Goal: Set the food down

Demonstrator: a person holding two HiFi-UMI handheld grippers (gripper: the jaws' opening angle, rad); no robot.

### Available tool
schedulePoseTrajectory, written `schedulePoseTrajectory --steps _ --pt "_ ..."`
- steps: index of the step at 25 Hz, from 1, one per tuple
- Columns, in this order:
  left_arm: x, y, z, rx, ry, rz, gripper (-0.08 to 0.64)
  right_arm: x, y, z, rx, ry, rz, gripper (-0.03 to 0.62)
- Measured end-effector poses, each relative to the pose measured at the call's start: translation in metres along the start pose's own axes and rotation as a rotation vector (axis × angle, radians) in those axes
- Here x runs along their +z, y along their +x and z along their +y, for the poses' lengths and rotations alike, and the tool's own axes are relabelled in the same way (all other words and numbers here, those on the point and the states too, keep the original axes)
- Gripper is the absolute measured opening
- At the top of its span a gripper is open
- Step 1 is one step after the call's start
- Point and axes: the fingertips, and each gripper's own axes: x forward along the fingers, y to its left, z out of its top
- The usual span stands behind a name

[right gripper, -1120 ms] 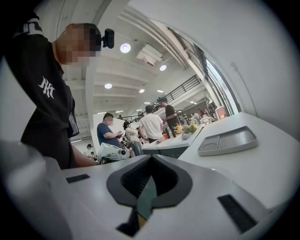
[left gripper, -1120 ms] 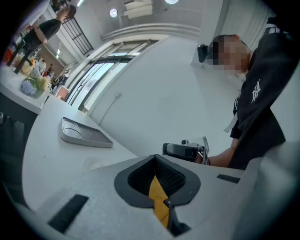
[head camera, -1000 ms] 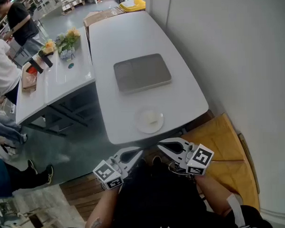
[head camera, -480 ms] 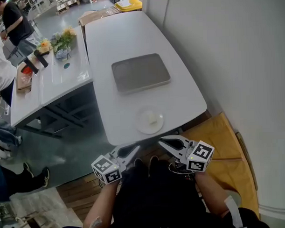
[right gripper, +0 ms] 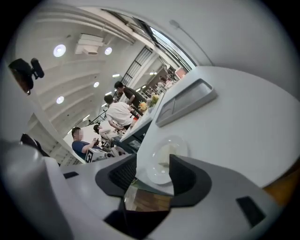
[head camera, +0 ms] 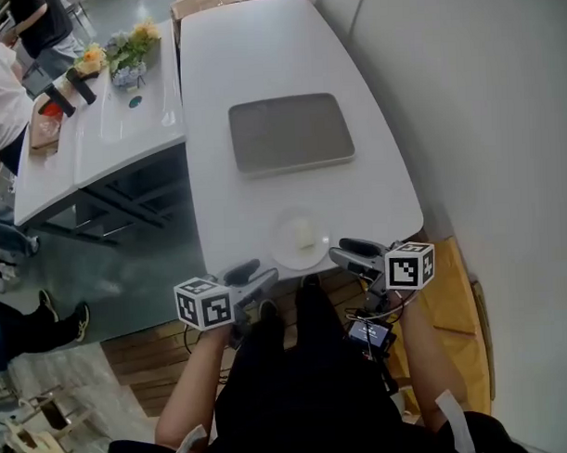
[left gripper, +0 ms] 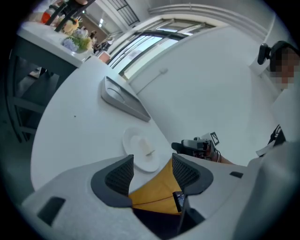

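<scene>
Left tongs (head camera: 260, 274) and right tongs (head camera: 340, 250) are opening empty, flanking the plate (head camera: 283, 252) before the tray (head camera: 291, 132).

Your left gripper (head camera: 264, 272) and right gripper (head camera: 340, 250) sit at the near edge of the white table (head camera: 259, 64), the jaws of both opening with nothing between them. Just beyond them a small plate (head camera: 284, 251) carries a pale piece of food (head camera: 305, 232). Farther along the table lies a grey tray (head camera: 291, 132).
</scene>
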Motion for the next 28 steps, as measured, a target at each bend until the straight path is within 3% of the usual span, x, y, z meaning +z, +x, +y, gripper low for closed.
schedulePoseTrajectory --steps 6,12,16,23,24,28 --pt "0.008 0.024 0.030 0.104 -0.136 0.078 0.229 0.008 0.033 -0.045 -0.002 0.079 0.211 0.190" --pt "0.010 0.036 0.045 0.170 -0.177 0.161 0.227 0.001 0.050 -0.065 -0.015 0.117 0.358 0.189" --pt "0.010 0.045 0.047 0.197 -0.178 0.207 0.221 -0.003 0.055 -0.064 0.004 0.136 0.401 0.186" --pt "0.009 0.055 0.055 0.240 -0.188 0.231 0.153 -0.011 0.061 -0.074 -0.006 0.196 0.436 0.088" --pt "0.009 0.055 0.055 0.240 -0.187 0.235 0.142 -0.012 0.060 -0.076 -0.011 0.206 0.440 0.051" --pt "0.019 0.058 0.052 0.236 -0.180 0.231 0.084 0.001 0.054 -0.080 0.018 0.270 0.407 0.023"
